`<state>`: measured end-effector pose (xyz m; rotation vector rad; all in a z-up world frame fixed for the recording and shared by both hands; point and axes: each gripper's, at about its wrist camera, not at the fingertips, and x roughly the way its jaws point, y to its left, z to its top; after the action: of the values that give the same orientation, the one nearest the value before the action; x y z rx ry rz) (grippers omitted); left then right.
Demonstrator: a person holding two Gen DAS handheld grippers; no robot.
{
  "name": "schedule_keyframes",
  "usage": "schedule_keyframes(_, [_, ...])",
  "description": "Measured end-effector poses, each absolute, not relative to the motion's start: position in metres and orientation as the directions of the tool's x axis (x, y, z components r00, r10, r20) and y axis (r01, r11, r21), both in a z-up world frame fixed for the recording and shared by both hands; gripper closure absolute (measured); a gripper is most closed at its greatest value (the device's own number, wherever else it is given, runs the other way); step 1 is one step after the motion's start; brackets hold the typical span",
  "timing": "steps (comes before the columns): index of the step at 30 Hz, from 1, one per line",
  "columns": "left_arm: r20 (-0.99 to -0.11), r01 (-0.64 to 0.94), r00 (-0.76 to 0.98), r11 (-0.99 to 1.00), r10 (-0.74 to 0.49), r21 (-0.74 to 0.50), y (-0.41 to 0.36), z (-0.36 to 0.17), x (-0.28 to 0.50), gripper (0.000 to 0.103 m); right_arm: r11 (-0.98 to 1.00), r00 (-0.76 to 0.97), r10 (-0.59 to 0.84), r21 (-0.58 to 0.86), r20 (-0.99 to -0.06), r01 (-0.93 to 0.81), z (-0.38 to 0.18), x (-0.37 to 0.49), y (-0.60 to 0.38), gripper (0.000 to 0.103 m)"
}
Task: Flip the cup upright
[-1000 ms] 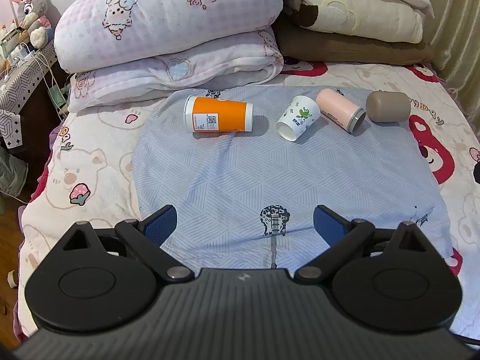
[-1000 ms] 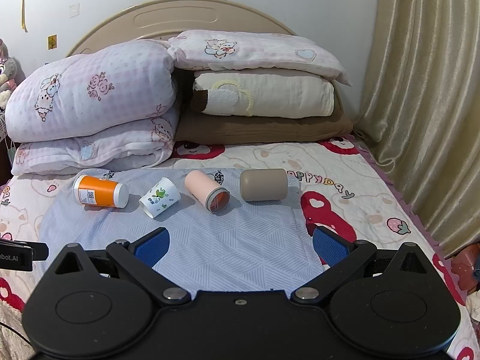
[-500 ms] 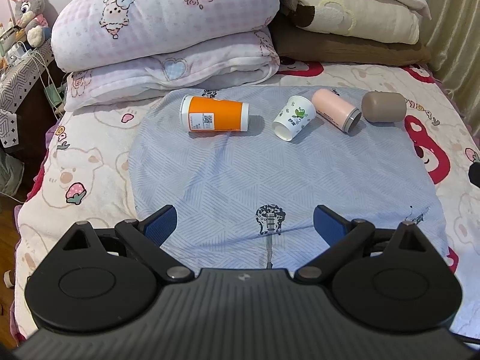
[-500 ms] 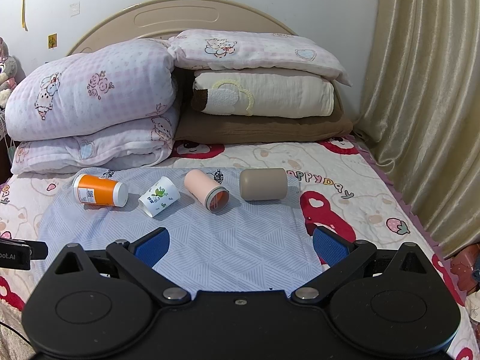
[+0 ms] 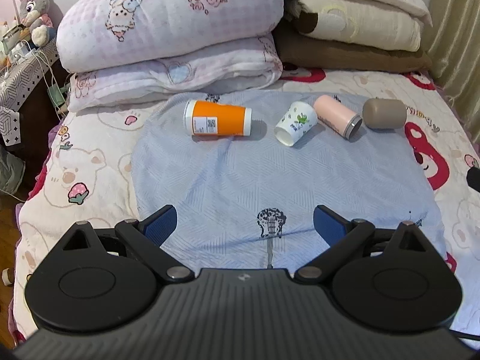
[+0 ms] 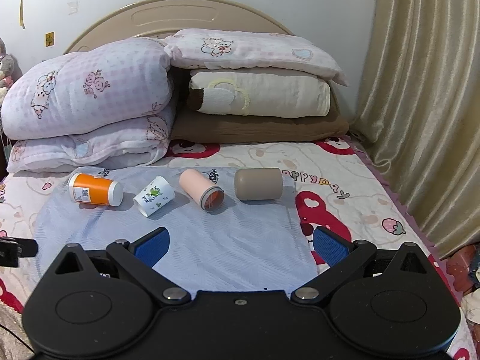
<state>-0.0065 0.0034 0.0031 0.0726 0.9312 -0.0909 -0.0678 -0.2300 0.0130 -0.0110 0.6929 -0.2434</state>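
Observation:
Several cups lie on their sides in a row on a light blue cloth (image 5: pixel 240 180) on the bed: an orange cup (image 5: pixel 218 117), a small white printed paper cup (image 5: pixel 295 123), a pink cup (image 5: pixel 336 117) and a taupe cup (image 5: pixel 384 113). They also show in the right wrist view: orange cup (image 6: pixel 94 189), white cup (image 6: pixel 153 196), pink cup (image 6: pixel 201 189), taupe cup (image 6: pixel 258 184). My left gripper (image 5: pixel 244 223) is open and empty, well short of the cups. My right gripper (image 6: pixel 240 241) is open and empty, also short of them.
Stacked pillows and folded quilts (image 6: pixel 90 105) stand behind the cups against the headboard (image 6: pixel 174 18). A curtain (image 6: pixel 426 105) hangs at the right. A bedside stand with cables and a plush toy (image 5: pixel 31 9) is at the far left. The cloth (image 6: pixel 210 240) lies on a cartoon bedsheet.
The left gripper's view has pulled back and shifted slightly, so the cups sit a little higher and farther. The right gripper has barely moved. Both stay open.

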Motion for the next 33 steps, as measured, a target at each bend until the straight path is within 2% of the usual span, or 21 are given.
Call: schedule_keyframes(33, [-0.786, 0.095, 0.617, 0.995, -0.034, 0.031, 0.0049, 0.0092, -0.0057, 0.004, 0.970, 0.733, -0.237, -0.122, -0.638, 0.209, 0.0107, -0.0618, -0.2265, 0.000])
